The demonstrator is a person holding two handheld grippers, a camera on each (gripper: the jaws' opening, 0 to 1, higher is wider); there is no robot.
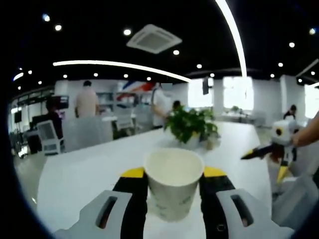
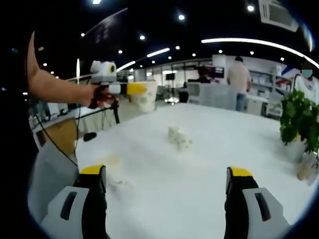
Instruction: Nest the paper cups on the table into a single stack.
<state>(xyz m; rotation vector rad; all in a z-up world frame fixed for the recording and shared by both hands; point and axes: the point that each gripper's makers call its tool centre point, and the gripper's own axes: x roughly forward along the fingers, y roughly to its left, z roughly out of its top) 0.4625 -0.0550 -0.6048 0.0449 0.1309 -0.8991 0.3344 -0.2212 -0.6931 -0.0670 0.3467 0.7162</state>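
Left gripper (image 1: 174, 191) clamped on upright white paper cup (image 1: 173, 188), held above white table (image 1: 79, 174). Right gripper (image 2: 166, 186) jaws wide apart, holding nothing. Potted green plant (image 1: 191, 124) farther along the table.

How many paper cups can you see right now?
1 for certain: a paper cup held between the left gripper's jaws, lifted above the table. Small white pieces mid-table are too unclear to call cups.
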